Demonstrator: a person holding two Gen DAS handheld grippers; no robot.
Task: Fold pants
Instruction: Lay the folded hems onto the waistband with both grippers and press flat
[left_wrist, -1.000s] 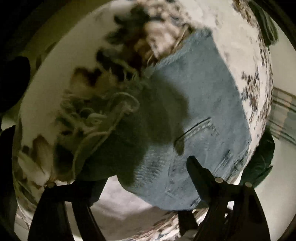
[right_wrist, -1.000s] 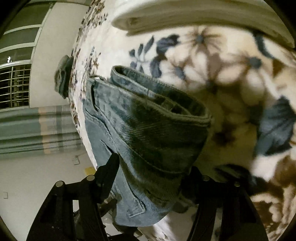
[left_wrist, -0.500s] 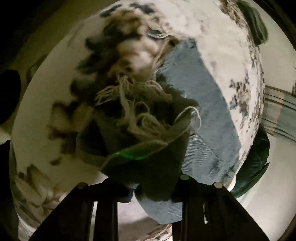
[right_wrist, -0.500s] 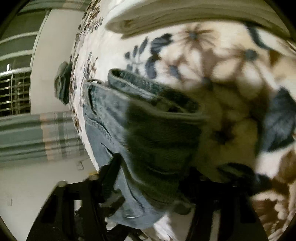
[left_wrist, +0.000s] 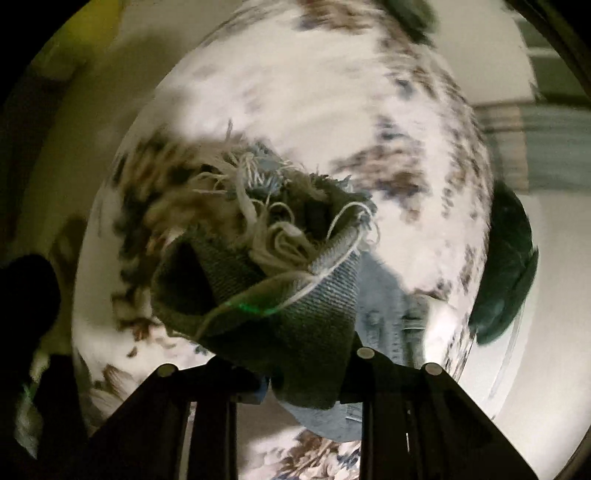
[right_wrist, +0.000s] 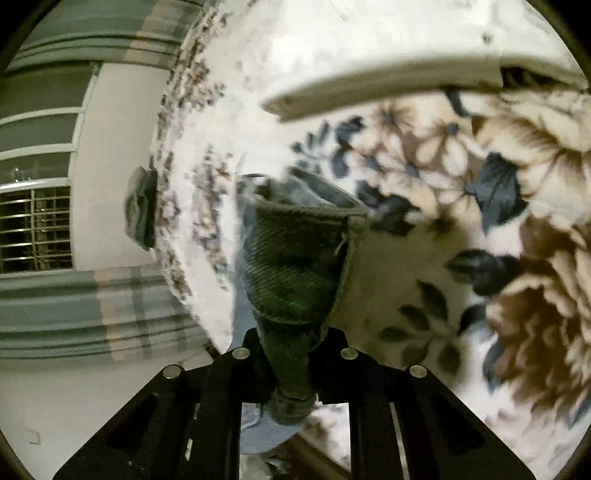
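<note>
The pants are light blue denim. My left gripper (left_wrist: 295, 369) is shut on their frayed hem end (left_wrist: 273, 266) and holds it lifted off the bed; more denim (left_wrist: 384, 317) hangs below. My right gripper (right_wrist: 291, 354) is shut on a bunched fold of the pants' hemmed edge (right_wrist: 295, 266), also raised above the bed. The rest of the pants is hidden behind the held folds.
The bed has a white floral sheet (left_wrist: 332, 110) and a brown and blue flowered blanket (right_wrist: 498, 229). A white pillow (right_wrist: 388, 66) lies at the head. A dark green garment (left_wrist: 506, 266) hangs over the bed edge (right_wrist: 140, 210). Striped curtain (right_wrist: 92, 306) and barred window (right_wrist: 33, 229) stand beyond.
Both grippers closed on the denim and lifted it. The pants, flat on the bed a second ago, now hang bunched from both grippers, and the bed looks farther away.
</note>
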